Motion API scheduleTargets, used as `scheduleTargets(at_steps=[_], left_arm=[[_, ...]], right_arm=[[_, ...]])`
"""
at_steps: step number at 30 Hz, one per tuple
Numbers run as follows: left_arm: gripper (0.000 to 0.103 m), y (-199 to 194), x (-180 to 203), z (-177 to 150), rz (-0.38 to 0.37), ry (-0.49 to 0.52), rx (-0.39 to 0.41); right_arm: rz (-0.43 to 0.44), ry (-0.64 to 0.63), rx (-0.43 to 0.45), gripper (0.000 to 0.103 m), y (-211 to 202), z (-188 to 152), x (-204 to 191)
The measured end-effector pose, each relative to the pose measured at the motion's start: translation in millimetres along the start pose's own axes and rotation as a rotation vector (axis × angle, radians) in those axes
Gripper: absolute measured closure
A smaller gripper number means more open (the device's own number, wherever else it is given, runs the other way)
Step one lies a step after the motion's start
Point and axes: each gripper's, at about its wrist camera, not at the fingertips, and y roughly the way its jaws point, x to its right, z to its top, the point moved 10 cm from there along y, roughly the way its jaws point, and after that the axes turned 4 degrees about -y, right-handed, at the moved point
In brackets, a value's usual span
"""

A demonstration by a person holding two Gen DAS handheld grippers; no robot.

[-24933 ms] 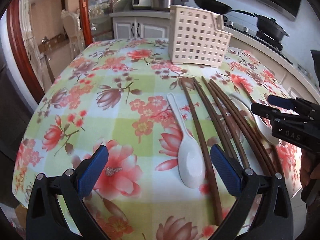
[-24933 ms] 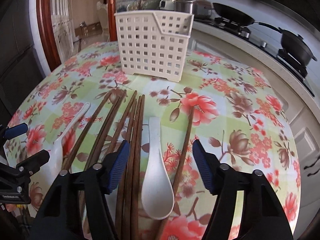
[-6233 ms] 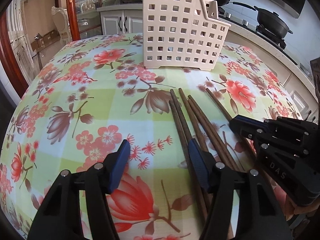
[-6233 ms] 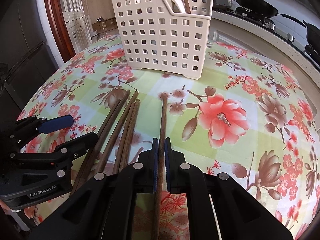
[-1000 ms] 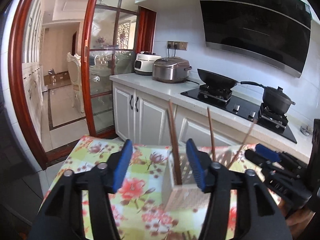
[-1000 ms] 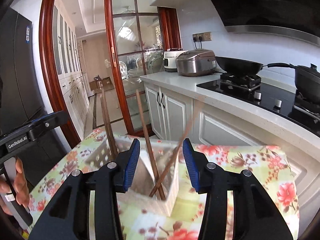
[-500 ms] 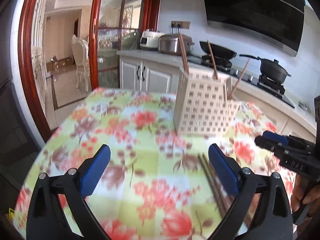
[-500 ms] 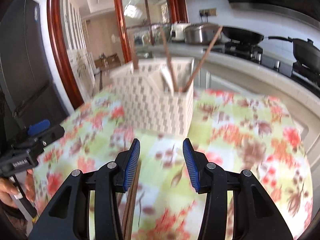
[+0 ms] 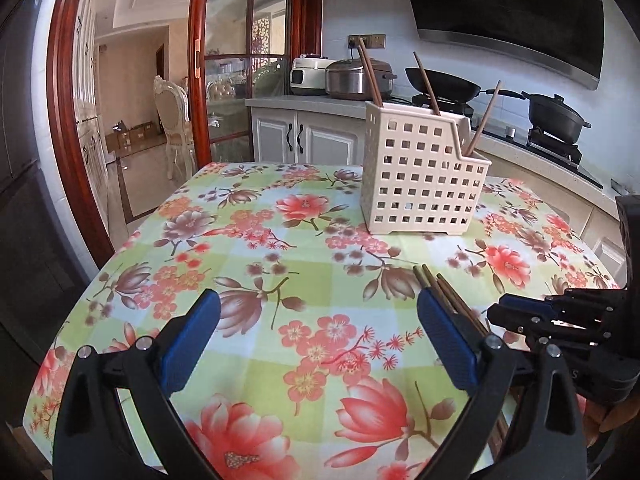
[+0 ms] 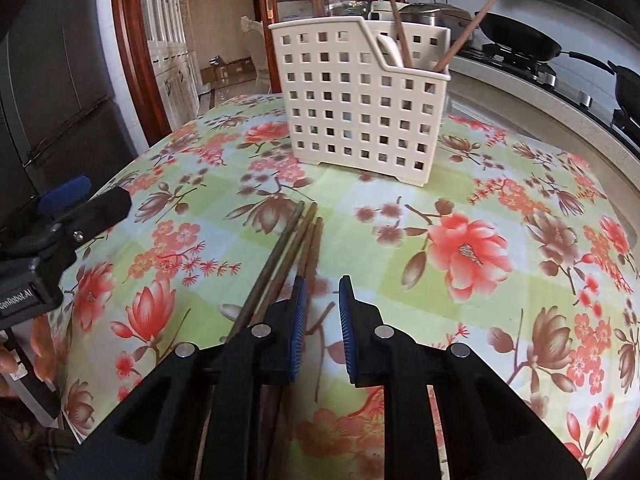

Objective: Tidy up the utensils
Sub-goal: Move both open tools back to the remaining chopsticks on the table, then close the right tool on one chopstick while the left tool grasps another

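Left tongs (image 9: pixel 318 344) gape wide; right tongs (image 10: pixel 322 322) have just been narrowing — seemingly gripping nothing.

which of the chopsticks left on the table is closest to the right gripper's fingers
The rightmost chopstick of the bundle: its shaft runs down to the right gripper's left blue pad, while the others fan further left. Nothing lies between the jaws.

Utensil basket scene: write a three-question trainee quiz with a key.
1. True or false: the basket lies tipped over on its side.
2. Where are the loose chopsticks? A inside the basket; B flat on the tablecloth; C held in the left gripper.
3. Short answer: is the left gripper open or shut?
Key: 1 false, it stands upright; 2 B; 3 open, with nothing held.
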Motion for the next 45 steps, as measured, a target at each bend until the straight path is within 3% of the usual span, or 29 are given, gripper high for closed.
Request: scheduleTargets(at_steps=[17,23,28,30,35,43,45], left_arm=[[0.007,5,-1,-8,0.004,0.011,-0.016],[0.007,10,12,-15,-0.016,0.044,-0.074],[0.009,20,25,-22,-0.047,0.04,-0.15],[0.012,27,32,-25,-0.05,0.038,-0.184],[0.034,55,56,-40,-0.048,0.052,-0.298],[0.037,67,69,-38,-0.051,0.014,-0.309],[0.042,70,71,-38,-0.047,0.016,-0.326]], right_arm=[[-0.052,-0.029,-0.101,0.091,19,-6,-3],[-0.07,-0.056,-0.114,0.096,20,-6,-3],[-0.08,0.005,-0.088,0.097,13,-13,11],[-0.072,0.025,-0.082,0.097,10,-15,16],[-0.052,0.059,-0.078,0.097,6,-18,24],[-0.016,0.091,-0.072,0.097,4,-20,26],[-0.007,0.099,-0.07,0.097,4,-20,27]])
